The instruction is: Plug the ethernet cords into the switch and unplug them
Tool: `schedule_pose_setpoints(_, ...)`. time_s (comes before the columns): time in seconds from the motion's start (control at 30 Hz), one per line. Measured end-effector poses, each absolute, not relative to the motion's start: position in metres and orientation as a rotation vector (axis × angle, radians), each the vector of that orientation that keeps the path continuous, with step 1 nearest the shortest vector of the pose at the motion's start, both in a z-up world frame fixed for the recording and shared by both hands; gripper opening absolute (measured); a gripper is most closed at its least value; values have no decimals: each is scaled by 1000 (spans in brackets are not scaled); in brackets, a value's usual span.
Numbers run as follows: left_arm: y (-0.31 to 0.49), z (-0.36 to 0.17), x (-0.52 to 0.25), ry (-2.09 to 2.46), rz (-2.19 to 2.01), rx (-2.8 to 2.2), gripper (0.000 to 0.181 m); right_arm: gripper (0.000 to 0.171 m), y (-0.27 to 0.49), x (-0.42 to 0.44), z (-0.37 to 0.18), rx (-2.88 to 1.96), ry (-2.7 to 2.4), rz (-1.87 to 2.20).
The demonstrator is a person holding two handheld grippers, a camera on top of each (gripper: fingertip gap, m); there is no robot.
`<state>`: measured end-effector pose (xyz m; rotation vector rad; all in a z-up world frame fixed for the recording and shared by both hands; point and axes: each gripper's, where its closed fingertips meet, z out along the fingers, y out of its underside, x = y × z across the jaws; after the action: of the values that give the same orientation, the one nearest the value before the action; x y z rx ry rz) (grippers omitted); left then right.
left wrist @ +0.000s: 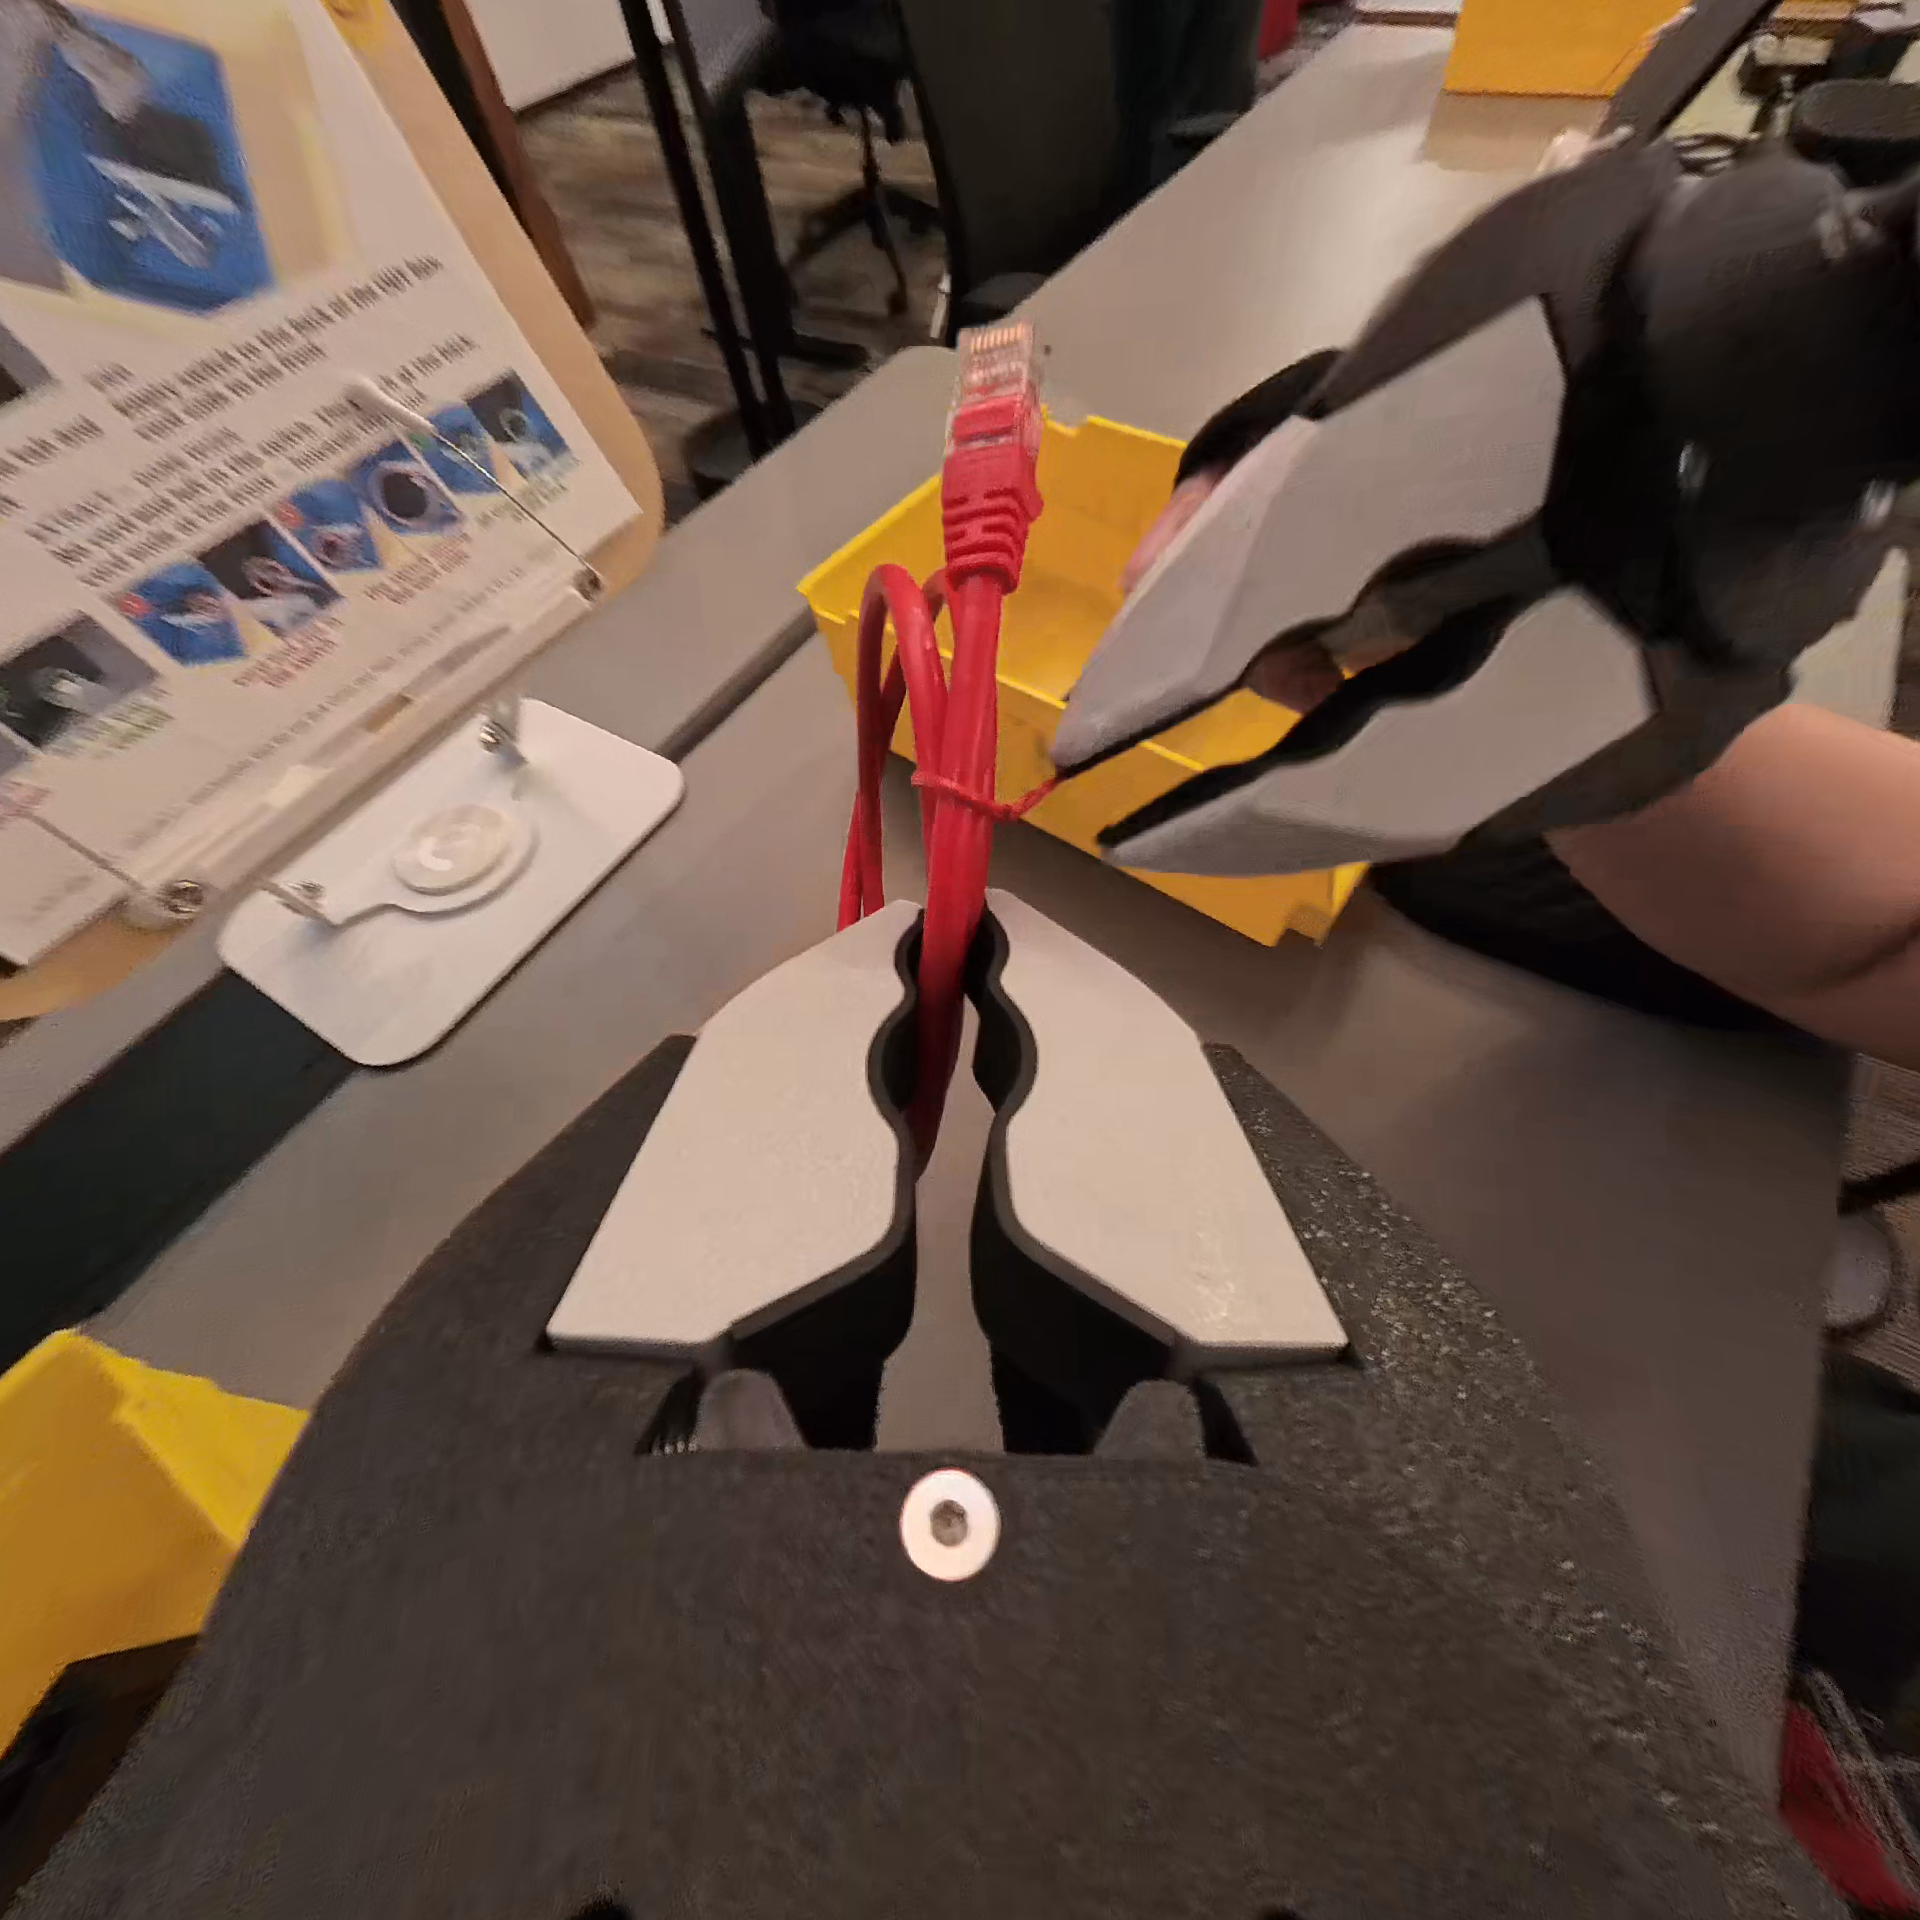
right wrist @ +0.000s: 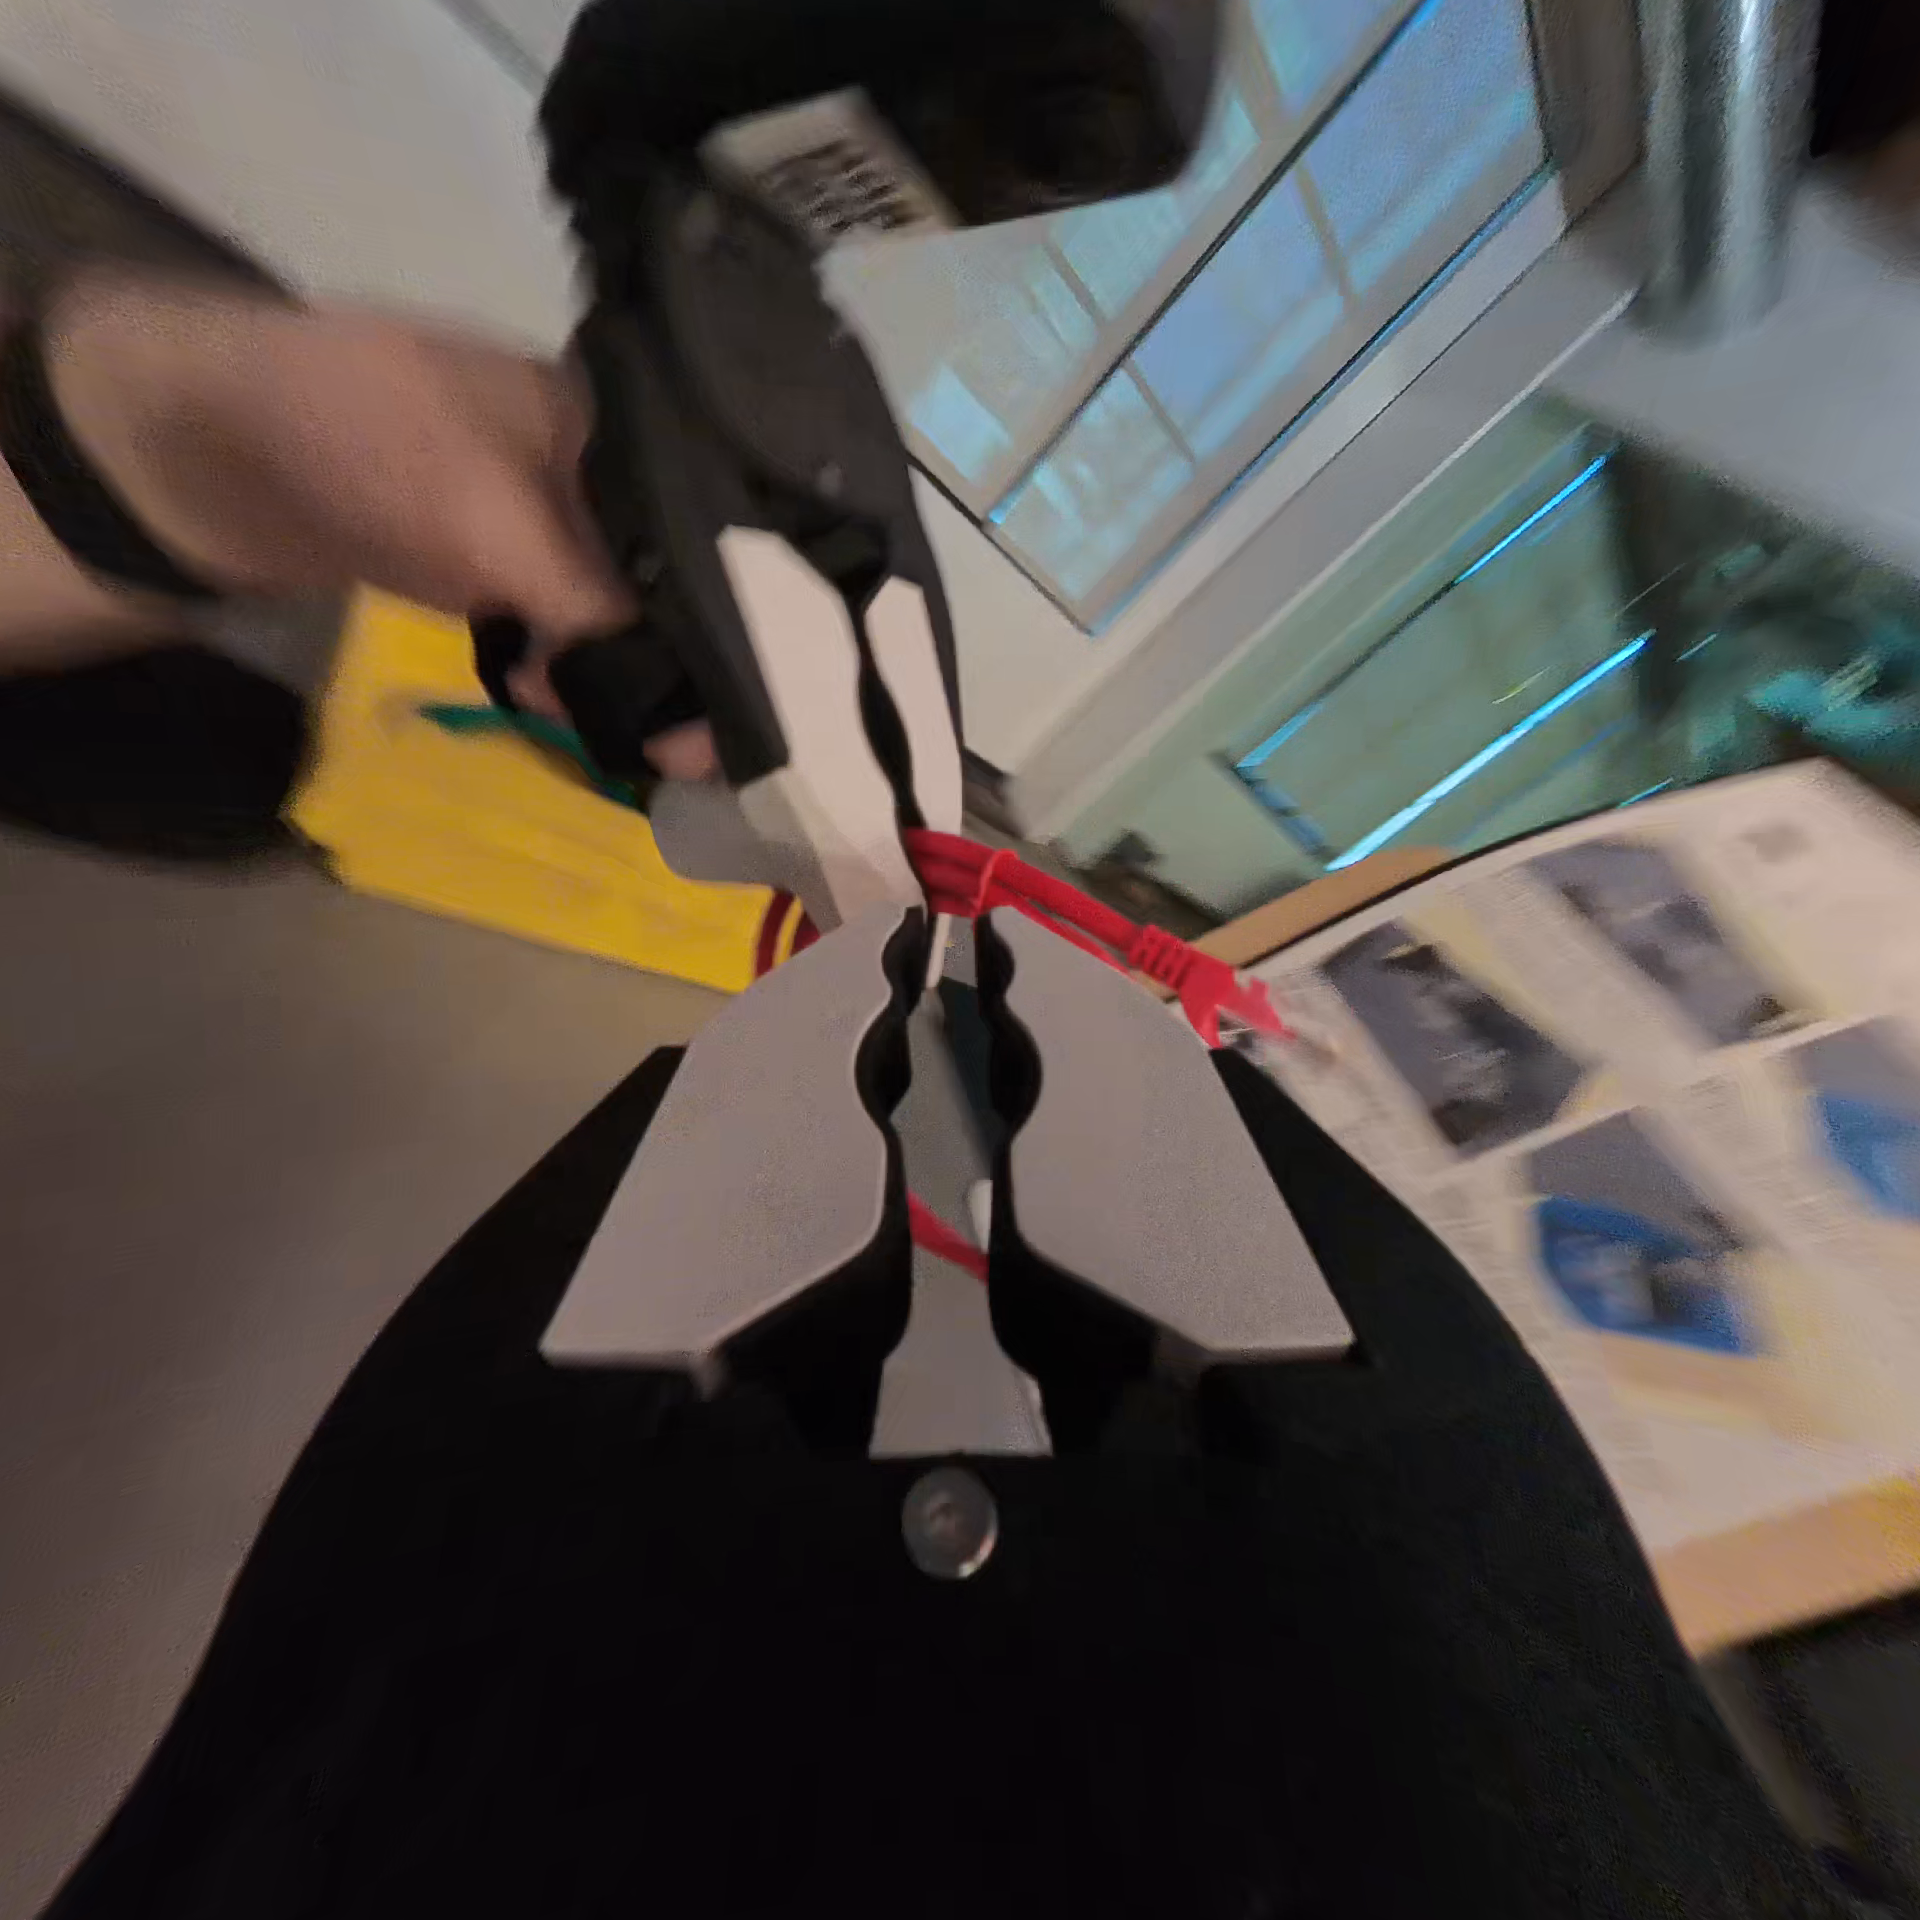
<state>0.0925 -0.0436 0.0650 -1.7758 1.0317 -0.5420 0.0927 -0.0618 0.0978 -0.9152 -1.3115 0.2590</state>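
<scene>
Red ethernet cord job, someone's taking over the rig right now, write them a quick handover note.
Left gripper: shut on the red ethernet cord, still coiled, plug pointing up.
Right gripper: tips pinching the red twist tie around the coil.
Yellow bin sits behind on the grey table; a green cord lies in another bin.
Switch: not in view.
Done: cord picked up.
Left: untie, plug in, unplug.

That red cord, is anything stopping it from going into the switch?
A red tie still bundles the cord; the right gripper pinches its tail. No switch shows in either view.
</scene>
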Motion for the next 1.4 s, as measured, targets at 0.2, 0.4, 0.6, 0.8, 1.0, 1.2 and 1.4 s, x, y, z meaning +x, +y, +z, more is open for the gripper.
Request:
schedule_pose_setpoints(0.2,-43,82,90,1001,-422,-1665,5,28,-53,97,117,-1339,-977,1145)
schedule_pose_setpoints(0.4,-43,77,94,1018,-357,-1660,6,20,-59,90,111,-1401,-984,1303)
schedule_pose_setpoints(0.6,-43,74,95,1024,-335,-1666,6,9,-55,86,102,-1443,-1004,1157)
schedule_pose_setpoints(0.8,-39,70,93,1015,-317,-1693,5,2,-51,87,97,-1442,-1039,947)
schedule_pose_setpoints(1.0,-41,66,93,1002,-475,-1758,5,1,-45,88,97,-1226,-1177,203)
schedule_pose_setpoints(1.2,-47,57,96,1030,-624,-1841,6,1,-45,90,90,-870,-1341,-343)
schedule_pose_setpoints(1.4,-44,46,98,1047,-590,-1874,6,1,-42,96,82,-632,-1408,-694)
